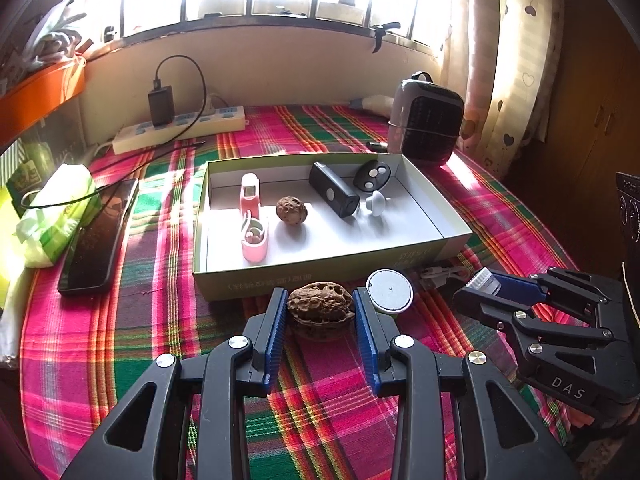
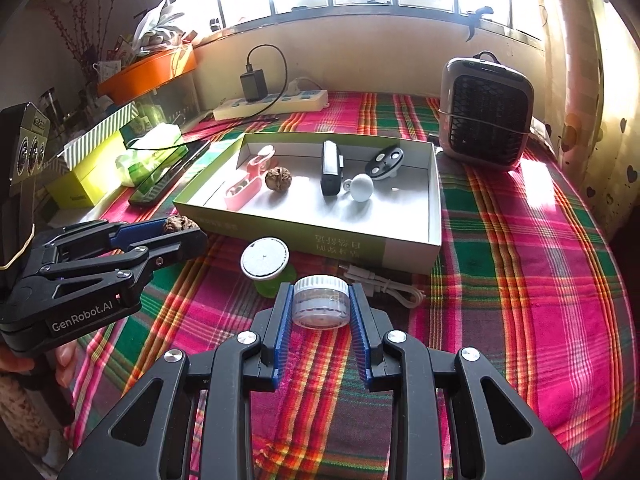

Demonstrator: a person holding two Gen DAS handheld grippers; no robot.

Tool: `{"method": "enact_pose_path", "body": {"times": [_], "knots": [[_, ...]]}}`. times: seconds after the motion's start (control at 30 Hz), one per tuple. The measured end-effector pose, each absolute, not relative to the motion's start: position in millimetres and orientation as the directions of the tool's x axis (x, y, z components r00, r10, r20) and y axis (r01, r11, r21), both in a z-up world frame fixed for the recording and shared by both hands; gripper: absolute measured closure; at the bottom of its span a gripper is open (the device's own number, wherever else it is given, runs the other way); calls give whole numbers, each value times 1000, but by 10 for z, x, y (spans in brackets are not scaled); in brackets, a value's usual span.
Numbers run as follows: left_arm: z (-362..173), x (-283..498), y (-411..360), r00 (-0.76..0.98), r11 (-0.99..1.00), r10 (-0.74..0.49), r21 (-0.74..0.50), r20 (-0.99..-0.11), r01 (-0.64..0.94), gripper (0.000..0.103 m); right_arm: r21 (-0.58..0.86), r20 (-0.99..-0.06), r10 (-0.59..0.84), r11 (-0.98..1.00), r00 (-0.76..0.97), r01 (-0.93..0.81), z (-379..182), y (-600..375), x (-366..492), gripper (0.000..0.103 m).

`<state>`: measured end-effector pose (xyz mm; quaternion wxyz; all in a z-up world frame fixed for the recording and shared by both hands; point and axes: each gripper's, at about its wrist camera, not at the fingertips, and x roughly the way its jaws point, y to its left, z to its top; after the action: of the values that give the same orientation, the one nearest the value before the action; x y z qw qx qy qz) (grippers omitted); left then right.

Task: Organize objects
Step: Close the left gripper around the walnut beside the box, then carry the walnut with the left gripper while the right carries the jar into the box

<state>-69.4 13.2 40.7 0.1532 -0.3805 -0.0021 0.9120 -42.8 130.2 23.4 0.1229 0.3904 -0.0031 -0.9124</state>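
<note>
My left gripper (image 1: 320, 296) is shut on a brown walnut (image 1: 320, 309), held just above the plaid cloth in front of a shallow green box (image 1: 304, 280). In the right wrist view my right gripper (image 2: 320, 292) is shut on a small clear jar with a white lid (image 2: 320, 307), also in front of the box (image 2: 340, 246). Inside the box lie a second walnut (image 1: 292, 209), two pink items (image 1: 255, 240), a black rectangular device (image 1: 333, 194), a black key fob (image 1: 372, 175) and a white knob (image 1: 377, 202). Each gripper shows in the other's view: right gripper (image 1: 482, 282), left gripper (image 2: 182, 229).
A round white-topped green piece (image 1: 389, 291) and a white cable (image 2: 384, 285) lie between the box and the grippers. A dark phone (image 1: 100, 236) and tissue pack (image 1: 56, 212) sit at the left, a power strip (image 1: 180, 128) at the back, and a small heater (image 1: 428, 120) at the back right.
</note>
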Motion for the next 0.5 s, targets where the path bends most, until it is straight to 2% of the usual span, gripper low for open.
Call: {"method": "enact_pose_path", "body": {"times": [0.5], "knots": [[548,-798,110,-696,-957,271,-108,-665,-269,72,102,-684,-230,-970,-693,221,381,1318,-565,75]]}}
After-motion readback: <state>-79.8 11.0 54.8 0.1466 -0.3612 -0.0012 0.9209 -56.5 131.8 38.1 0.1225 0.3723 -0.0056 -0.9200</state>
